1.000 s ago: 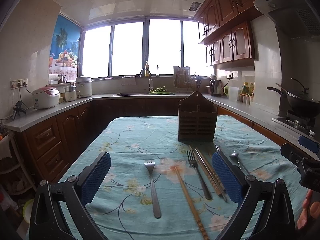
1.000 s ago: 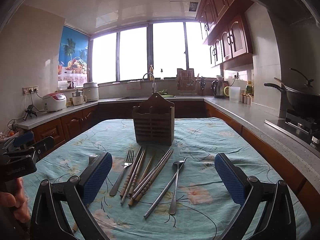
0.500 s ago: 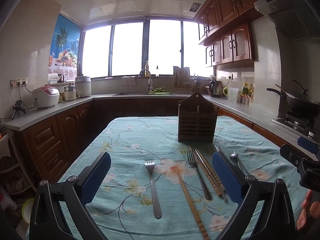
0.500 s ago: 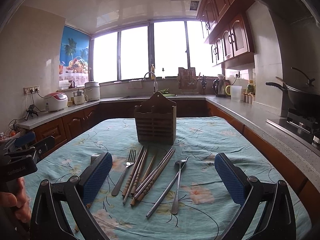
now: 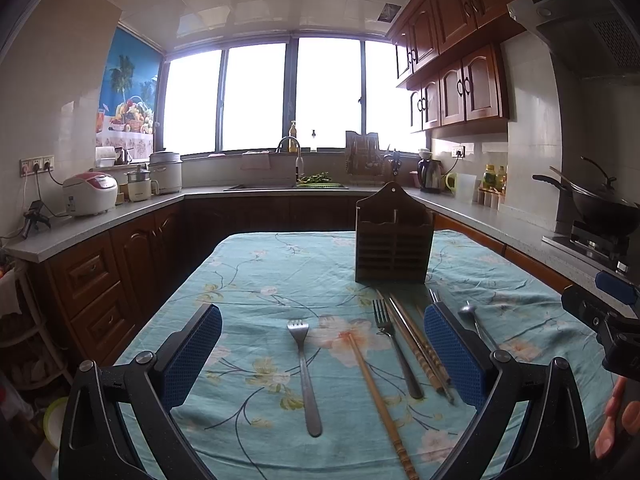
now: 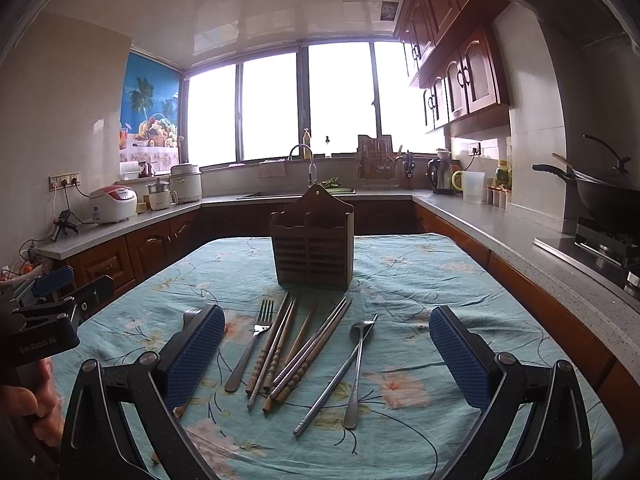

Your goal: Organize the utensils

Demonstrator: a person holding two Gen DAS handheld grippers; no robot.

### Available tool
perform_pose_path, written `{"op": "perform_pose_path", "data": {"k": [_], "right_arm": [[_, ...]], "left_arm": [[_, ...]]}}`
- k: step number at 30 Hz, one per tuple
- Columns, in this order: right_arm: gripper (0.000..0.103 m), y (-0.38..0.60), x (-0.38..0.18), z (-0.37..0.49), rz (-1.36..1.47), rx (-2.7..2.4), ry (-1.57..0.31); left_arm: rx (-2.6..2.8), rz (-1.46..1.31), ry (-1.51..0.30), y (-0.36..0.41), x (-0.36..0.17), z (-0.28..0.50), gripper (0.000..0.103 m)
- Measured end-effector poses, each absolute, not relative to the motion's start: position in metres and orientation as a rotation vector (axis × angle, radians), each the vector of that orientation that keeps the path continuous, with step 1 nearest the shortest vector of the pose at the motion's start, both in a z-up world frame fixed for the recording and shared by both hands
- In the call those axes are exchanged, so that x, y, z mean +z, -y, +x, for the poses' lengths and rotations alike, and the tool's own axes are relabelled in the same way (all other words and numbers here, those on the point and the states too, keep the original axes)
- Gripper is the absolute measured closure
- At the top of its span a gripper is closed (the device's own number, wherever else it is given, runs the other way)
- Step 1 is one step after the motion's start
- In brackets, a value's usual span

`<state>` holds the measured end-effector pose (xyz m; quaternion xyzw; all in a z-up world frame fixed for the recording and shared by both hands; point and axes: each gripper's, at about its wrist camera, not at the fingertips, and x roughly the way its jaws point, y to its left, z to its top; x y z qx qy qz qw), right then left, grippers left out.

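Note:
A dark wooden utensil holder [image 5: 394, 242] [image 6: 312, 246] stands upright mid-table on the teal floral cloth. In front of it lie loose utensils: a steel fork [image 5: 304, 372], a lone wooden chopstick [image 5: 380, 400], a second fork [image 5: 394, 346] [image 6: 250, 350], a bundle of chopsticks [image 6: 298, 346], and a spoon [image 6: 358, 364]. My left gripper [image 5: 322, 356] hovers open above the first fork and the lone chopstick. Over the chopstick bundle and spoon, my right gripper [image 6: 326, 356] is open as well. Neither holds anything.
The table [image 6: 460, 280] sits inside a U-shaped counter with wooden cabinets. A rice cooker [image 5: 90, 194] is on the left counter, a sink and faucet [image 5: 288, 146] at the back, a kettle [image 6: 440, 176], a wok on a stove [image 6: 604, 200] at right. A hand [image 6: 28, 404] holds the other gripper.
The right gripper view has crept slightly forward and down toward the utensils. The left gripper has barely moved. Both stay open.

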<state>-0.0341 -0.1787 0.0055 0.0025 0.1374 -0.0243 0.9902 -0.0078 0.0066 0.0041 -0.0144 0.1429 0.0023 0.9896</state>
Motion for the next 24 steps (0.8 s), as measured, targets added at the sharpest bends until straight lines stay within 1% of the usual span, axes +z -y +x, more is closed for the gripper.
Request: {"op": "perform_pose_path", "data": {"k": [14, 22, 24], "right_arm": [[0.000, 0.180, 0.005, -0.031, 0.013, -0.036, -0.283], [0.000, 0.182, 0.005, -0.021, 0.020, -0.024, -0.319], [0.000, 0.184, 0.005, -0.016, 0.026, -0.014, -0.338]], "left_arm": [[-0.001, -0.032, -0.312, -0.007, 0.003, -0.001, 0.001], [-0.015, -0.083, -0.416, -0.016, 0.004, 0.019, 0.002], [-0.018, -0.089, -0.446, -0.018, 0.005, 0.027, 0.003]]}}
